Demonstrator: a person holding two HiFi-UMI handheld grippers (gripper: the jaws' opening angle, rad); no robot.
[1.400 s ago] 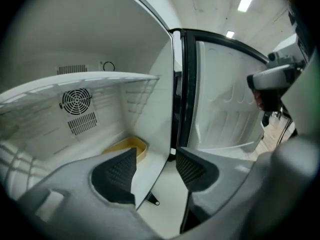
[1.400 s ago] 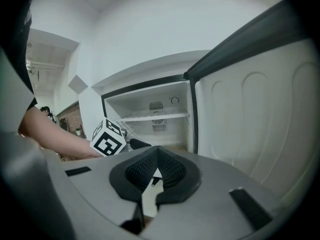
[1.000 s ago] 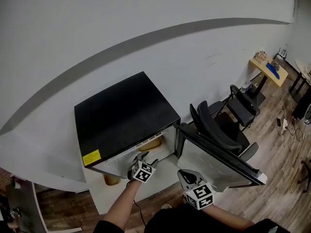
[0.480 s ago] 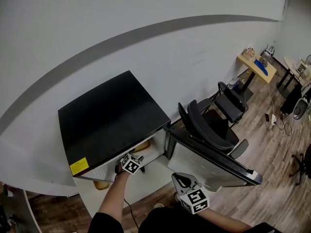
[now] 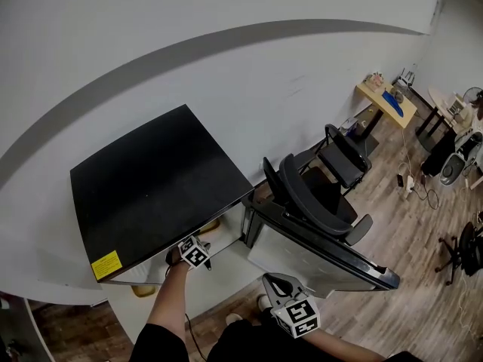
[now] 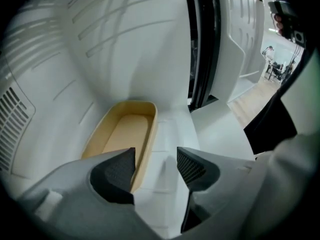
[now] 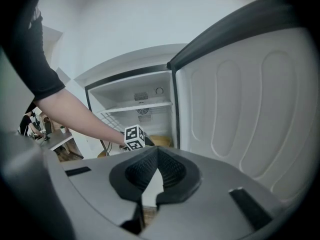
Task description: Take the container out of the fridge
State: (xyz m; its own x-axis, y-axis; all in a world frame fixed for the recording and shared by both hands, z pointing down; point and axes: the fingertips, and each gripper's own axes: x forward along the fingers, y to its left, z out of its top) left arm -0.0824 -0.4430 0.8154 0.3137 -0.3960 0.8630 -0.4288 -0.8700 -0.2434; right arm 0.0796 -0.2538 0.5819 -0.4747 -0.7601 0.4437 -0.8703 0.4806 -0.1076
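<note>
Pale grey wall (image 5: 226,21) and wood-plank floor (image 5: 407,225) frame a small black-topped fridge (image 5: 151,187). Its door (image 5: 317,259) is swung wide to the right, with an office chair (image 5: 317,194) parked just behind it.

The person is at the reaching stage of the job. The left gripper (image 6: 156,164) is inside the cabinet with its jaws standing apart and nothing between them but the white fridge floor. The tan, shallow container (image 6: 122,134) lies on that floor at the left of the compartment, lengthwise front to back. Its near right-hand rim runs up to the gripper's left jaw, but whether they touch cannot be told. The container has not been lifted.

The next move looks to call for a small shift left, so that the open jaws straddle the container's near rim. They would then close firmly and draw it straight back out past the door frame, kept level.

A bare left forearm (image 5: 170,308) stretches forward from the near edge of the scene, and the wrist disappears under the fridge's top edge. The right gripper (image 5: 273,279) hangs back, low and close to the body beside the open door, pointed at the cabinet. Its jaws are pressed tip to tip and hold nothing.
</note>
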